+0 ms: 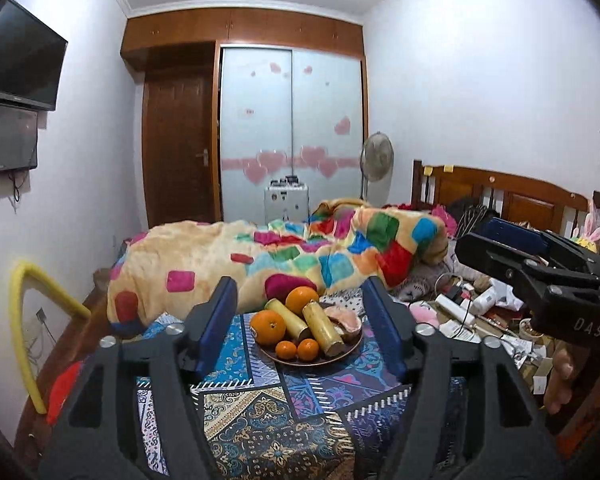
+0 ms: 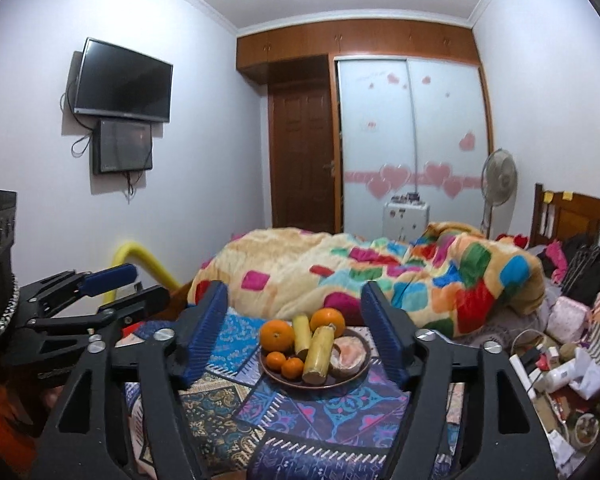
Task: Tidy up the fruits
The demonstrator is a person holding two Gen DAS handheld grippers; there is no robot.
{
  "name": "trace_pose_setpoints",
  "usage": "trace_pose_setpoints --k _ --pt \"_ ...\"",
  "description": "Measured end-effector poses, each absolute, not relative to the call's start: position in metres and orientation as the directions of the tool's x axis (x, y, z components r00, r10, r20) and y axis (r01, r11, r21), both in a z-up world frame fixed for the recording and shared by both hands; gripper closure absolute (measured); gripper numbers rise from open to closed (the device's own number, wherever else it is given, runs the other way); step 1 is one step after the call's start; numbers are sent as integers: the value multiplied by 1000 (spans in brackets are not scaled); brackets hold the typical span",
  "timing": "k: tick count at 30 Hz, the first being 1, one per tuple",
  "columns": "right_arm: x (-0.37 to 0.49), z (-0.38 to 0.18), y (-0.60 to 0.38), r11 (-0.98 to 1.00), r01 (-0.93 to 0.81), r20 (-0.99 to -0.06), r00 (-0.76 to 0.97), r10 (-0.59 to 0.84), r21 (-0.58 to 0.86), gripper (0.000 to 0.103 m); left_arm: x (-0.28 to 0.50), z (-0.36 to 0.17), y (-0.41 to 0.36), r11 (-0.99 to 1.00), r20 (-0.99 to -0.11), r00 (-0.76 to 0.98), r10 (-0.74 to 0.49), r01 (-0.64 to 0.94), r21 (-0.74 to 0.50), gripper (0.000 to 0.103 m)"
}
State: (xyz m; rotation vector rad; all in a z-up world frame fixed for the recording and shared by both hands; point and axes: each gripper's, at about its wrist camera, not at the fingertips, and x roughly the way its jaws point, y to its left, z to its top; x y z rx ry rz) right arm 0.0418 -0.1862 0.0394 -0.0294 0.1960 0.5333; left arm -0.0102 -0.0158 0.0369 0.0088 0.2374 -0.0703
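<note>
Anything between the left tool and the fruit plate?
Only bare patterned cloth between the left tool and plate, per the left wrist view.

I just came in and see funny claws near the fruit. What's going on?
A person holds a gripper in each hand. The left gripper and right gripper are both open, held in the air short of a brown plate on a patterned cloth. The plate holds oranges, small tangerines and yellow sugarcane pieces. Nothing is grabbed.
</note>
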Motion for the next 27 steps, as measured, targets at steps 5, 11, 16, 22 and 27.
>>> trace_pose_setpoints --k 5,11,16,22,27 --pt "23 42 -190 876 -482 -149 865 479 17 23 -30 43 -18 998 -199 978 -62 64 1 25" --pt "10 40 -195 890 -456 -120 883 455 17 11 -41 45 -22 998 -177 982 -66 66 -10 15" --pt "9 36 -197 906 -424 -105 900 423 18 0 -43 44 -21 998 -176 982 -68 65 -20 9" --pt "5 33 -195 908 -419 -114 902 416 3 0 -44 41 -16 998 -180 982 -58 52 -34 5" --pt "4 33 -196 909 -417 -111 903 415 -1 0 -42 42 -12 998 -184 981 -57 50 -42 5"
